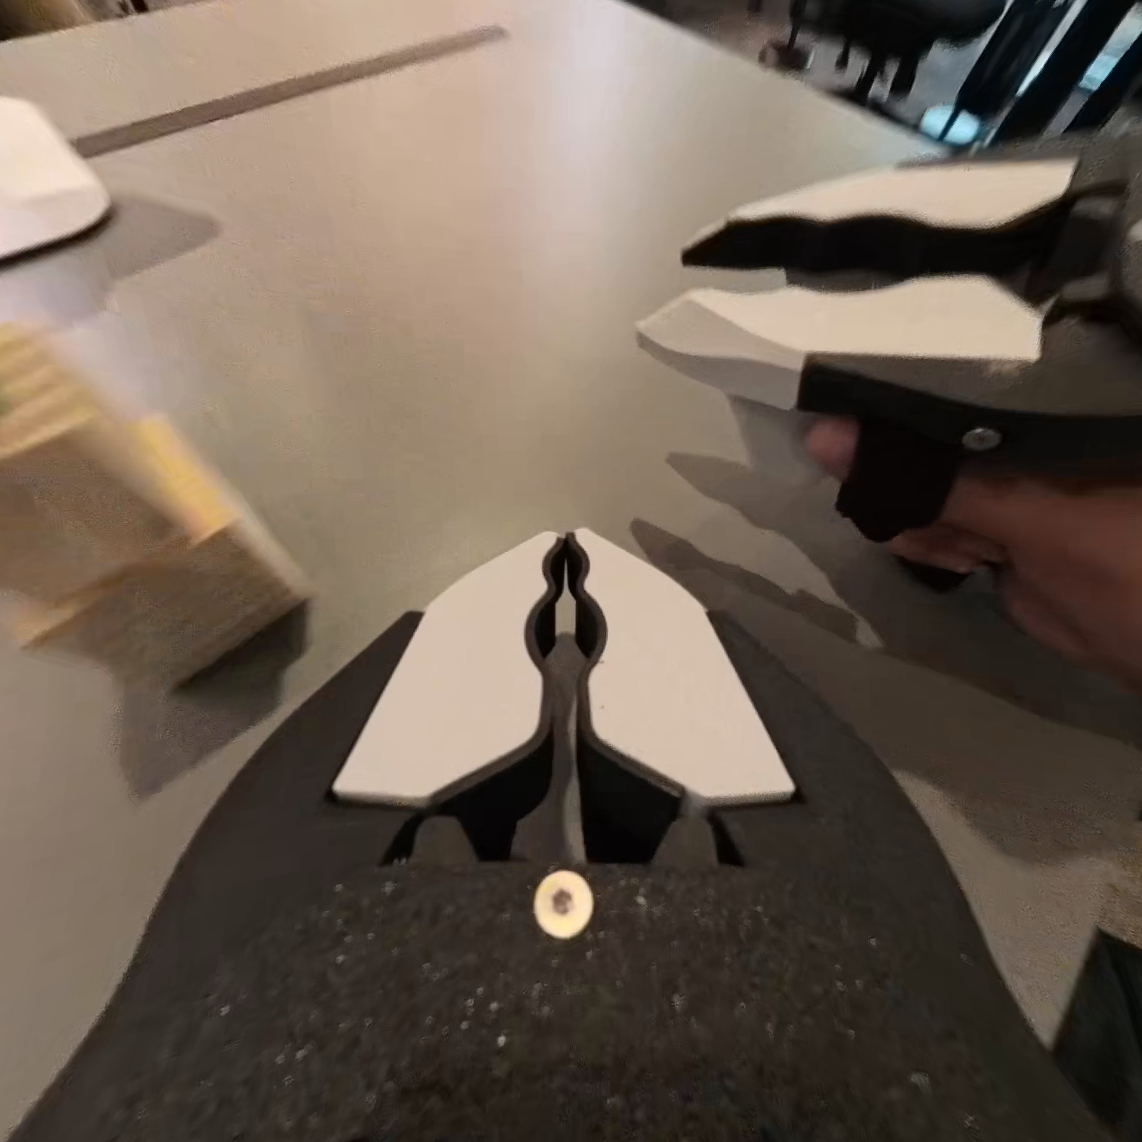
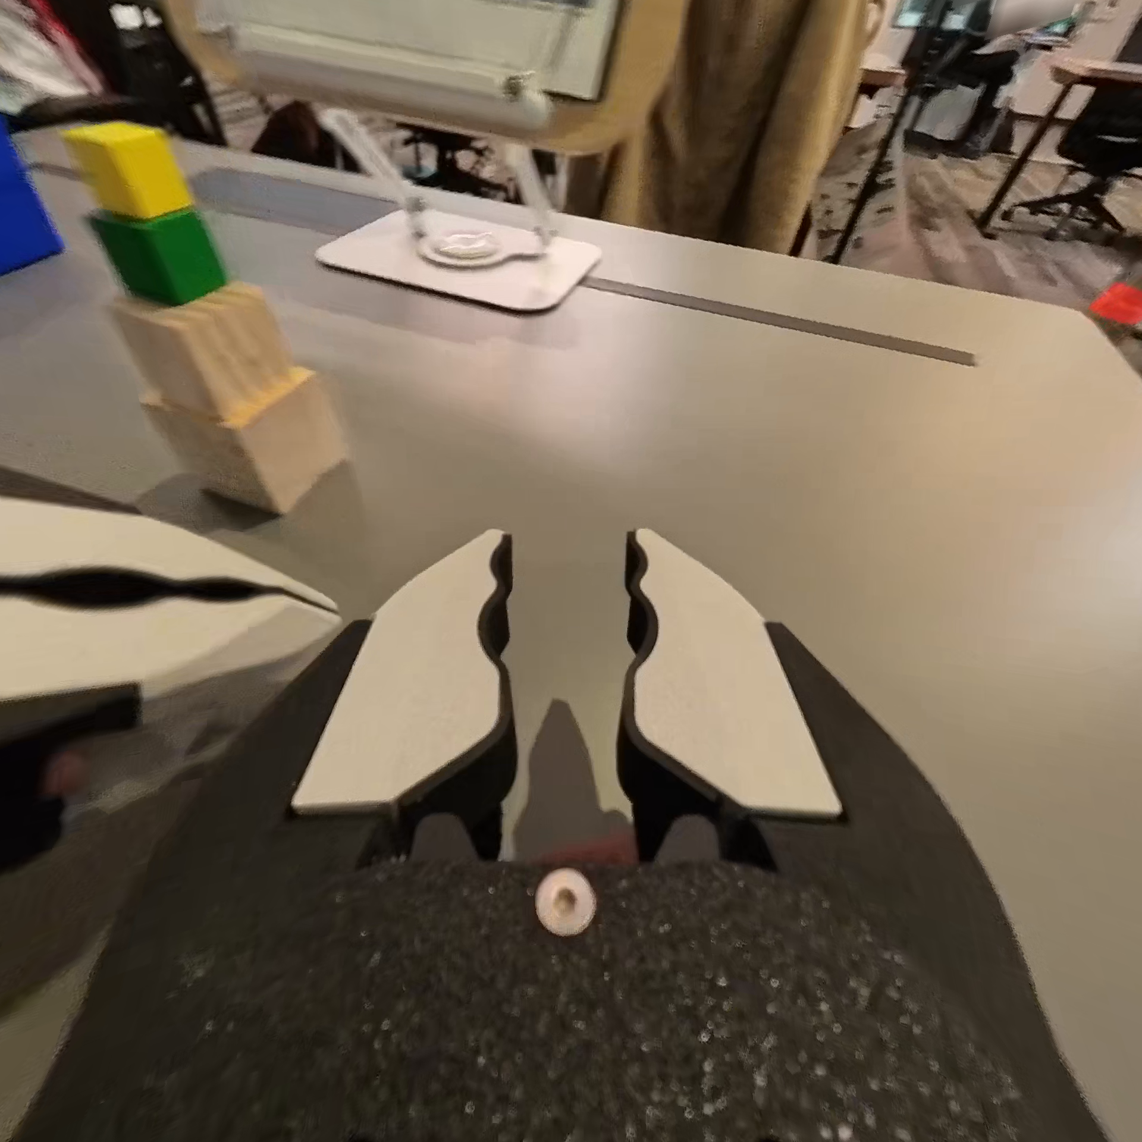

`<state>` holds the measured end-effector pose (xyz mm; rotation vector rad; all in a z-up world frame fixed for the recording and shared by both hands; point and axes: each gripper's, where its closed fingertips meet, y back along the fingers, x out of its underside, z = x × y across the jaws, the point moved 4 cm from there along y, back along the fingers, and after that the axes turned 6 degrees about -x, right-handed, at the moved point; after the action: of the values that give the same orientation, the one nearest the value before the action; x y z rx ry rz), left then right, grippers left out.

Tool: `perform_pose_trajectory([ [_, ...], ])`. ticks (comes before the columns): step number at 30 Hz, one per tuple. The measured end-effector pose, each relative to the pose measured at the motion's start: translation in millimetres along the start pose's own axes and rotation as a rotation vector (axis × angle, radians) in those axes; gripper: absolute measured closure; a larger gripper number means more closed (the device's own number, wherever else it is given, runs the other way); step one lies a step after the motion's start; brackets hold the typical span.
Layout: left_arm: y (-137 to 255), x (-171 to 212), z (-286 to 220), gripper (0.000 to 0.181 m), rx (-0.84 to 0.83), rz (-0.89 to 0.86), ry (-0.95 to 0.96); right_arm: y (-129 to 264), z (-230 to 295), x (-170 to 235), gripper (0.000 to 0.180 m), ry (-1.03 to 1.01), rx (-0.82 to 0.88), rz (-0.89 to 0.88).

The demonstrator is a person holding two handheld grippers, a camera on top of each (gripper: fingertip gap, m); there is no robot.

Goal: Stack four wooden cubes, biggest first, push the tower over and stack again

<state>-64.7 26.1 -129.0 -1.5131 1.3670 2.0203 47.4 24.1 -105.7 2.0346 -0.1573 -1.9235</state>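
A tower of four cubes stands on the grey table (image 2: 741,469), left of both grippers. From the bottom up it is a large plain wooden cube (image 2: 247,445), a smaller plain wooden cube (image 2: 204,352), a green cube (image 2: 160,256) and a yellow cube (image 2: 130,170). In the left wrist view the tower (image 1: 123,544) is a blur at the left edge. My left gripper (image 1: 567,541) is shut and empty, right of the tower; it also shows in the right wrist view (image 2: 296,596). My right gripper (image 2: 568,544) is open and empty, farther right; the left wrist view shows it too (image 1: 661,290).
A blue block (image 2: 18,198) sits at the far left behind the tower. A white monitor stand base (image 2: 460,256) stands at the back of the table. A dark slot (image 2: 803,321) runs along the back. A hand (image 1: 1050,587) holds the right gripper. About 9 cm separates my left fingertips from the large plain wooden cube (image 2: 247,445). Look for it in the left wrist view (image 1: 242,539) too.
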Motion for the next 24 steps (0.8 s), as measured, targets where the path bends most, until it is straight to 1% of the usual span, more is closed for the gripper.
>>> perform_pose_trajectory([
  [2, -20, -15, -22, 0.181, -0.03, -0.008, -0.033, 7, -23, 1, 0.145, -0.057, 0.03, -0.022],
  [4, -36, -20, -27, 0.181, -0.067, 0.024, -0.063, 10, -36, 2, 0.145, -0.114, 0.027, -0.036],
  [5, -40, -18, -15, 0.181, -0.137, 0.049, -0.089, 9, -38, 3, 0.145, -0.134, 0.017, -0.036],
  [6, -38, -16, 19, 0.181, -0.276, 0.064, -0.111, 9, -38, 3, 0.145, -0.137, 0.007, -0.031],
  [7, -24, -15, 70, 0.181, -0.41, 0.047, -0.081, 8, -36, 3, 0.144, -0.124, 0.009, -0.023],
  [8, -1, -6, 119, 0.181, -0.454, 0.042, 0.035, 7, -34, 3, 0.144, -0.105, 0.014, -0.02],
  [9, 28, 7, 159, 0.181, -0.507, 0.066, 0.198, 7, -32, 2, 0.144, -0.086, 0.016, -0.021],
  [10, 54, 16, 175, 0.181, -0.486, 0.038, 0.251, 6, -29, 2, 0.144, -0.071, 0.015, -0.017],
  [12, 93, 28, 176, 0.181, -0.496, -0.045, 0.185, 5, -23, 2, 0.145, -0.054, 0.009, -0.014],
  [14, 109, 47, 159, 0.181, -0.412, -0.062, 0.185, 1, -13, 0, 0.145, -0.05, -0.022, -0.011],
  [15, 115, 56, 156, 0.181, -0.407, -0.072, 0.163, -3, -6, 0, 0.145, -0.044, -0.04, -0.004],
  [16, 122, 64, 159, 0.177, -0.455, -0.072, 0.131, -8, 4, -1, 0.145, -0.032, -0.057, 0.006],
  [17, 130, 66, 165, 0.162, -0.508, -0.083, 0.106, -12, 15, -3, 0.145, -0.023, -0.076, 0.003],
  [18, 139, 64, 170, 0.154, -0.542, -0.126, 0.088, -16, 28, -6, 0.145, -0.024, -0.1, -0.005],
  [19, 148, 64, 178, 0.154, -0.587, -0.169, 0.081, -20, 42, -8, 0.145, -0.027, -0.131, -0.011],
  [20, 156, 65, 185, 0.153, -0.625, -0.203, 0.088, -24, 55, -10, 0.145, -0.027, -0.156, -0.014],
  [22, 165, 66, 196, 0.133, -0.626, -0.242, 0.146, -30, 74, -14, 0.144, -0.004, -0.188, -0.026],
  [24, 169, 67, 202, 0.136, -0.627, -0.267, 0.207, -34, 84, -16, 0.145, 0.031, -0.207, -0.026],
])
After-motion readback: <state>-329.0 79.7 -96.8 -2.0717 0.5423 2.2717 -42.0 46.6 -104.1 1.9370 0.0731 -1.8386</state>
